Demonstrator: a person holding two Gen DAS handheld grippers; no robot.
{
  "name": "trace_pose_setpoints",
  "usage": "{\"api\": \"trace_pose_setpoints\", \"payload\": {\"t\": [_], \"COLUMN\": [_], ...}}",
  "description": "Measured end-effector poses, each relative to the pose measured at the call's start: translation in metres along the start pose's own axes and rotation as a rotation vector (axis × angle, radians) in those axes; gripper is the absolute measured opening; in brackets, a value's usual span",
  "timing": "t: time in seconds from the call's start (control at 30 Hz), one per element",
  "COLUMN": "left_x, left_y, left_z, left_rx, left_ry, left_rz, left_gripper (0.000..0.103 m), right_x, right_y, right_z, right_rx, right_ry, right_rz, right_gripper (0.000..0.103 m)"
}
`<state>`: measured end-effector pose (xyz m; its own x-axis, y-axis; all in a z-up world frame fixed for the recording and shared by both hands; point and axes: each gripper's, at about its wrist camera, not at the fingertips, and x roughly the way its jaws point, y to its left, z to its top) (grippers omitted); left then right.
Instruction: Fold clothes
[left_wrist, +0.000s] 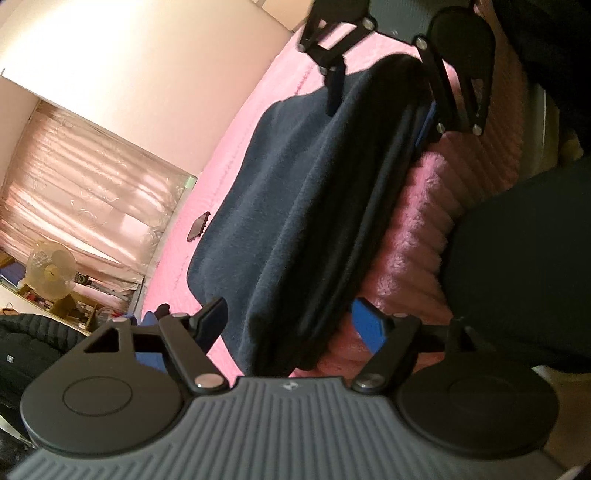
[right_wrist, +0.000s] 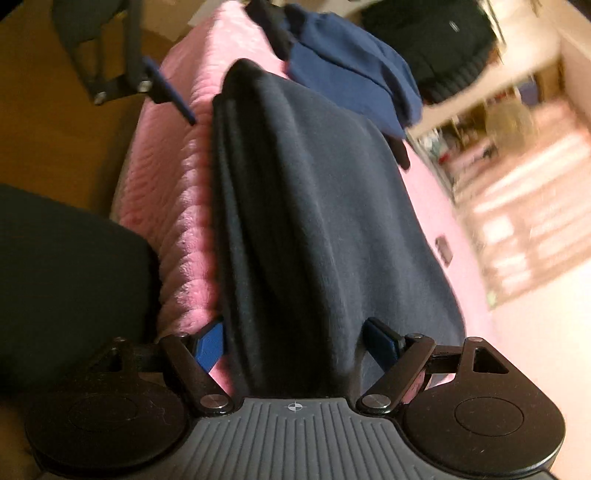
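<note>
The folded navy garment (left_wrist: 295, 206) lies along the near edge of the pink bed cover (left_wrist: 236, 122), its ends hidden between the spread fingers of the left gripper (left_wrist: 291, 325) and right gripper (right_wrist: 295, 343). Whether either bites cloth I cannot tell. Blur hides the blue clothes (right_wrist: 351, 70) at the far edge; no writing is legible.

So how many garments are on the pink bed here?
3: the dark navy garment between both sets of jaws, a blue garment beyond it, and a black jacket further back. More may be hidden.
</note>
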<state>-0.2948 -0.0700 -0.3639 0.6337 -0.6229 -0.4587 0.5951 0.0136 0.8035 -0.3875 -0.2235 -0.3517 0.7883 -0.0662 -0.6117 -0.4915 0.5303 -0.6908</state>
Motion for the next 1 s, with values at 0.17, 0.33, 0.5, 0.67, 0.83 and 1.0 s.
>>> {"api": "trace_pose_setpoints", "payload": {"t": [0.17,0.33,0.5,0.67,0.83,1.0], "left_x": [0.015,0.033,0.055,0.066,0.069,0.074], "left_y": [-0.010,-0.016,-0.018,-0.007,0.011,0.021], "left_z": [0.005,0.014,0.015,0.017,0.017,0.018], "left_rx": [0.098,0.177,0.244,0.186,0.122,0.102], "left_ry": [0.024,0.039,0.074,0.098,0.116,0.127], "left_rz": [0.038,0.076,0.100,0.020,-0.060,-0.101], "left_gripper": [0.077,0.077,0.071,0.032,0.027,0.027], "right_x": [-0.008,-0.029,-0.044,-0.036,-0.022,-0.020], "right_y": [-0.029,-0.078,-0.076,-0.073,-0.050,-0.018], "right_z": [0.001,0.006,0.004,0.000,-0.008,-0.014], "right_rx": [0.102,0.337,0.358,0.332,0.247,0.127], "right_ry": [-0.023,-0.049,-0.057,-0.053,-0.057,-0.033], "right_rz": [0.054,0.148,0.157,0.150,0.095,0.042], "right_gripper": [0.042,0.041,0.041,0.041,0.054,0.061]}}
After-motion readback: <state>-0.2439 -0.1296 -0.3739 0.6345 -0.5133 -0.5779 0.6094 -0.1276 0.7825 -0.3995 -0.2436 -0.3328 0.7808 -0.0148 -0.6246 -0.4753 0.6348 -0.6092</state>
